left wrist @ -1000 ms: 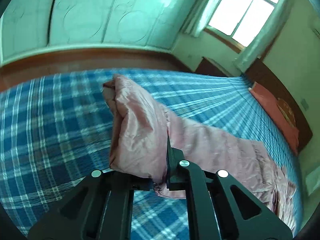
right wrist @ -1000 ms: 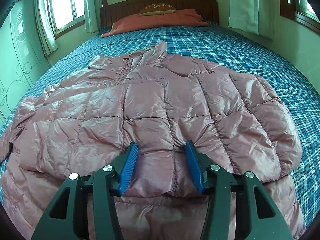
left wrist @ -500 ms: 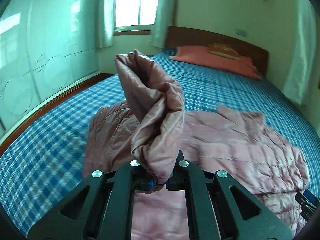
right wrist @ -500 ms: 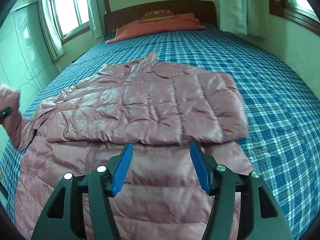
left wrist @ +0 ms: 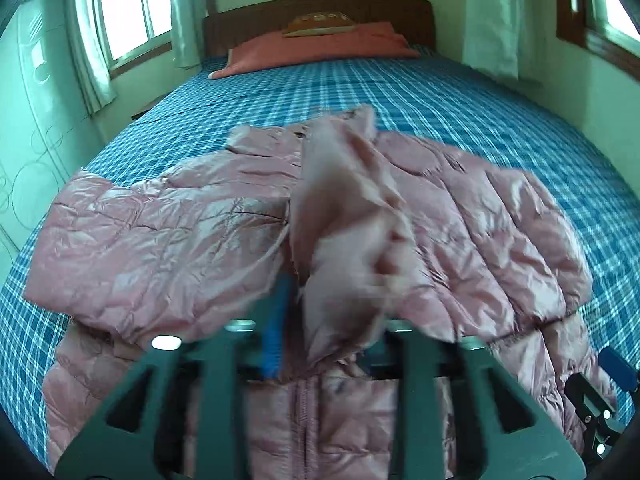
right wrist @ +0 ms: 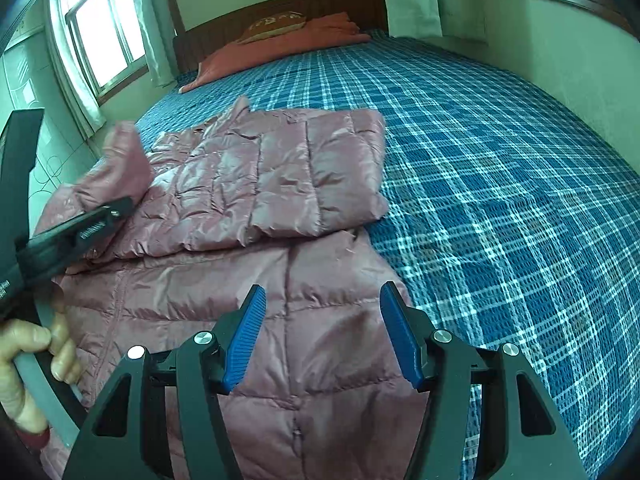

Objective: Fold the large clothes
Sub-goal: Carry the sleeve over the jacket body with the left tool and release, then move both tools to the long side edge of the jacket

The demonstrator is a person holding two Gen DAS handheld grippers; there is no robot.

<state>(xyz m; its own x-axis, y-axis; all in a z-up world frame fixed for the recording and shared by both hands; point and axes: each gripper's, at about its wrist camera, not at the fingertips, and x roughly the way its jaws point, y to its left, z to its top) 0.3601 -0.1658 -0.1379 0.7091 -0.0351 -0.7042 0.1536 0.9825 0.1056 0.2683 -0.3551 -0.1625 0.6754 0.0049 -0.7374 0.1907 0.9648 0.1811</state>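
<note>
A pink quilted puffer jacket lies on the blue plaid bed; it also shows in the right wrist view, its right sleeve folded across the chest. My left gripper has its jaws apart, and the blurred left sleeve end hangs loose between them over the jacket's middle. In the right wrist view the left gripper is at the left with the sleeve at its tip. My right gripper is open and empty above the jacket's lower hem.
The bed stretches to the right with bare plaid cover. Orange pillows lie by the wooden headboard. Windows with curtains stand left and right. A wardrobe wall is on the left.
My left gripper swung the sleeve over the jacket's middle and opened its jaws, so the sleeve is loose. My right gripper drew back toward the hem, still open.
</note>
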